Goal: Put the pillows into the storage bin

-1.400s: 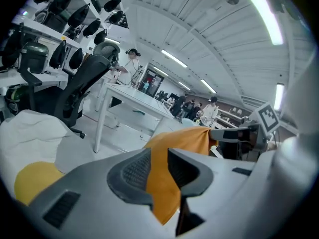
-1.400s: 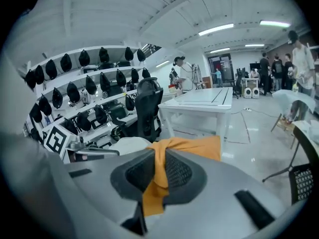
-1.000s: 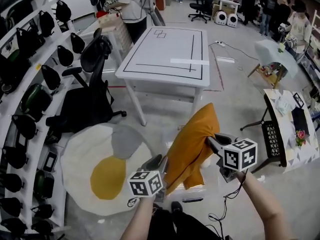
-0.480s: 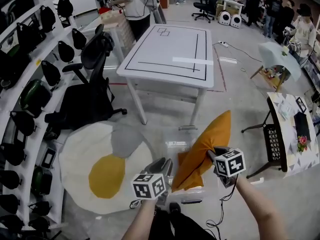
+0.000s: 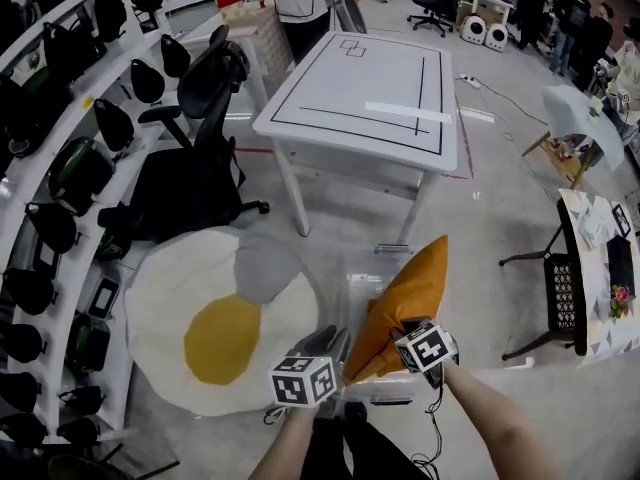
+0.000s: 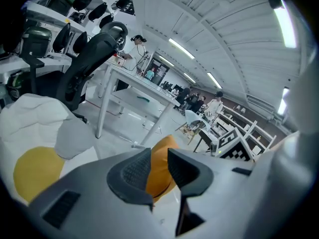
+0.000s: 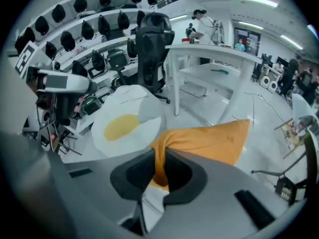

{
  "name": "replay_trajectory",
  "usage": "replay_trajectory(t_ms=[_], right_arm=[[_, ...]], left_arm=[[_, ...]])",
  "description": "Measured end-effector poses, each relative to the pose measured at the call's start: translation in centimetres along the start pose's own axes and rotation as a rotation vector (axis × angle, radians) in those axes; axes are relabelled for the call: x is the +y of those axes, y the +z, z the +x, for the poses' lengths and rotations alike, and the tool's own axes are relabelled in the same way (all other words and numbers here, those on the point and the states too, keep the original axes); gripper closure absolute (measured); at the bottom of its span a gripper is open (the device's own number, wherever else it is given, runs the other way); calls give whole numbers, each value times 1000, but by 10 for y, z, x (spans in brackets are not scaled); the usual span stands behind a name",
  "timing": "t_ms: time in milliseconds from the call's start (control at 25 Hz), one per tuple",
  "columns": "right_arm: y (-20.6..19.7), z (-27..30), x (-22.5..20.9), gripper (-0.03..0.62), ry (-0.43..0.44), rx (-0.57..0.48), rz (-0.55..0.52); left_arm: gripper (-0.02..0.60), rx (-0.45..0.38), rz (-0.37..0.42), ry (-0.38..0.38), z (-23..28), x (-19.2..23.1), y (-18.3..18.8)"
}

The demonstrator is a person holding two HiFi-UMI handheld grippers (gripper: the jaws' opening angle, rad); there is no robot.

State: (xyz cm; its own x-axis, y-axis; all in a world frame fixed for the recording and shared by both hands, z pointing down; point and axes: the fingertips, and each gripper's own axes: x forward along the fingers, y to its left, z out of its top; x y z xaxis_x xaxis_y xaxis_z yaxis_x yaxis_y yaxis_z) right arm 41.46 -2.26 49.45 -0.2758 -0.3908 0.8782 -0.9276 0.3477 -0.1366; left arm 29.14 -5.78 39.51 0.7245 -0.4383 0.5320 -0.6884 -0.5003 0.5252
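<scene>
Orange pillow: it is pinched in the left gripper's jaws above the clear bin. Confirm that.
Wrong gripper: the right gripper view shows the orange pillow pinched in the right gripper, above the clear bin. The left gripper has its jaws apart, gripping nothing.

White table (image 5: 365, 93): well beyond the left gripper (image 5: 327, 344), black lines on its top.
Black office chair (image 5: 195, 158): ahead and to its left.
Fried-egg floor mat (image 5: 215, 333): just left of it.
Shelves (image 5: 45, 183): far left, rows of black gear.

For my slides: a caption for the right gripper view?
Right gripper clamped on an orange pillow, with a fried-egg rug and white table behind.
</scene>
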Motion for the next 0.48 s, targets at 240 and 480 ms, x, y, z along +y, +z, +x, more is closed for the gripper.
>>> replay_trajectory(t_ms=[240,480], right_arm=[[12,44,44,551,60,57,-123],[16,70,79,533,68,116,-187]], left_arm=[[480,6,-18,22,-1,18,-2],[480,-4,-47,57,-11,42,-3]])
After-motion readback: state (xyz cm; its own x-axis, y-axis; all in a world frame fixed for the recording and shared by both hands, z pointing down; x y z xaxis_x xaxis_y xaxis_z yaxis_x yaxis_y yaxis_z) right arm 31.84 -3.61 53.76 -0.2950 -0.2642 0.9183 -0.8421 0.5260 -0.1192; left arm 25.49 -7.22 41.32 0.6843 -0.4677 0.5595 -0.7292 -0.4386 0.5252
